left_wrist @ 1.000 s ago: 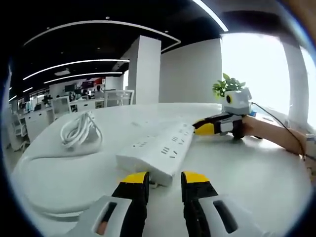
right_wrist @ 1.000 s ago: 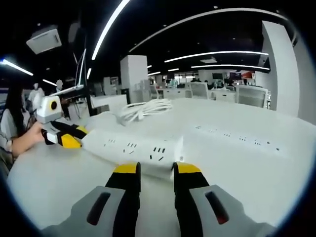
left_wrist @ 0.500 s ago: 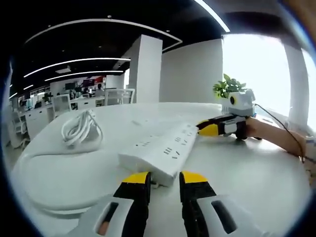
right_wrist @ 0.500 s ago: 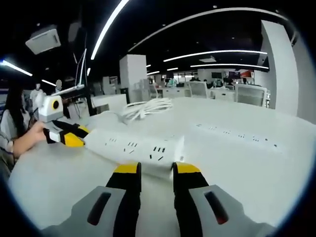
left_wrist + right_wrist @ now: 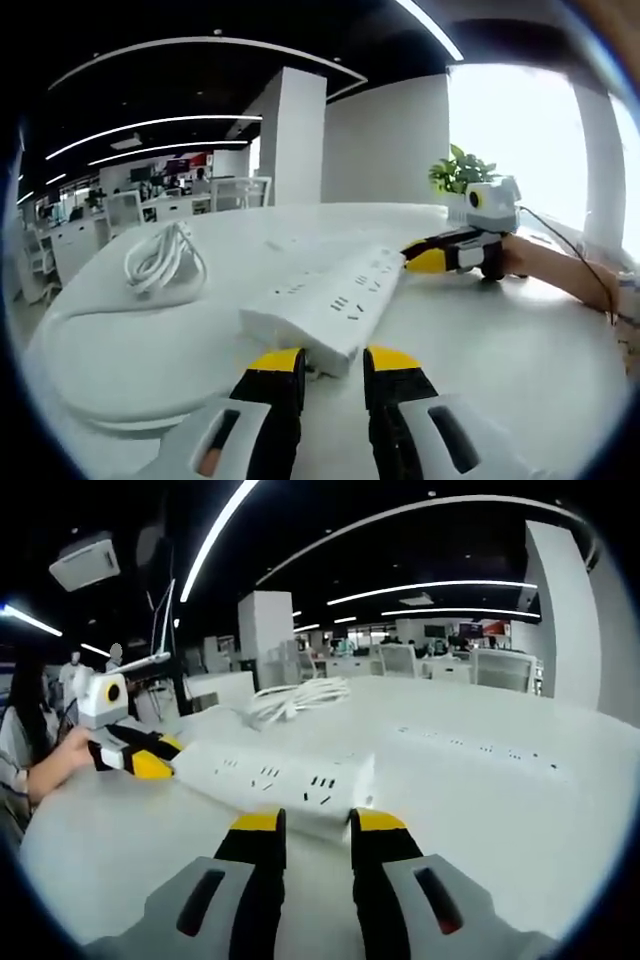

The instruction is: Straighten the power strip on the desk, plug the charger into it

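In the left gripper view we hold our left gripper (image 5: 332, 362) at the near end of the white power strip (image 5: 330, 303), whose long axis runs up and right across the desk (image 5: 520, 350) to our right gripper (image 5: 432, 260) at the far end. Both pairs of jaws stand slightly apart, pinching nothing. A coiled white cable (image 5: 162, 262) lies well left; we cannot pick out the charger.
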`<action>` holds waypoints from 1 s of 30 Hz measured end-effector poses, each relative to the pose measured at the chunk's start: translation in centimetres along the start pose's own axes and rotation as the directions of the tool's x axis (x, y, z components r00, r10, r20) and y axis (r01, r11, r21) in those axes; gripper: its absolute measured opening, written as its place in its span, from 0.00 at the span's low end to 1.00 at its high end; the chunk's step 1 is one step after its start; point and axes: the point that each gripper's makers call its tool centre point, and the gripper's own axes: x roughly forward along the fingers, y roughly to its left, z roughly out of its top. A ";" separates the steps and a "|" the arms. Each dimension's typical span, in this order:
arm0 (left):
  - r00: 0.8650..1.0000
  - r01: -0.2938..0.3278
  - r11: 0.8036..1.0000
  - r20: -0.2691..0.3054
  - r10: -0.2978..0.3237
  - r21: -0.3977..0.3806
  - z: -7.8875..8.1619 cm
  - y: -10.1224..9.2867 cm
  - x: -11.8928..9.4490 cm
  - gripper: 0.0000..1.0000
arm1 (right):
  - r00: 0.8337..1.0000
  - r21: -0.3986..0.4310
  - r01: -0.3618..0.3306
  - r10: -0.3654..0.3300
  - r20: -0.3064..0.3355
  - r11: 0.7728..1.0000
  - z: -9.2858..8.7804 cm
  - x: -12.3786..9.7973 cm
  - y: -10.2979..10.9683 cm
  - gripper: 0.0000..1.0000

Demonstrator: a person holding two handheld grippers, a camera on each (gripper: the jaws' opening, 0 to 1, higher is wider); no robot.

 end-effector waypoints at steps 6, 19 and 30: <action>1.000 -0.013 1.000 -0.006 0.013 0.012 -0.1 0.0 -0.1 0.23 | 1.000 -0.014 0.012 -0.013 -0.002 1.000 -0.2 -0.4 0.5 0.25; 1.000 -0.007 1.000 -0.007 0.007 -0.006 0.0 0.0 -0.2 0.22 | 1.000 -0.013 0.014 -0.014 -0.011 1.000 -0.3 -1.1 0.9 0.25; 1.000 -0.010 1.000 -0.016 0.010 0.001 -0.1 -0.2 -0.3 0.22 | 0.999 -0.030 0.024 -0.025 -0.026 0.999 -0.6 -1.9 1.6 0.26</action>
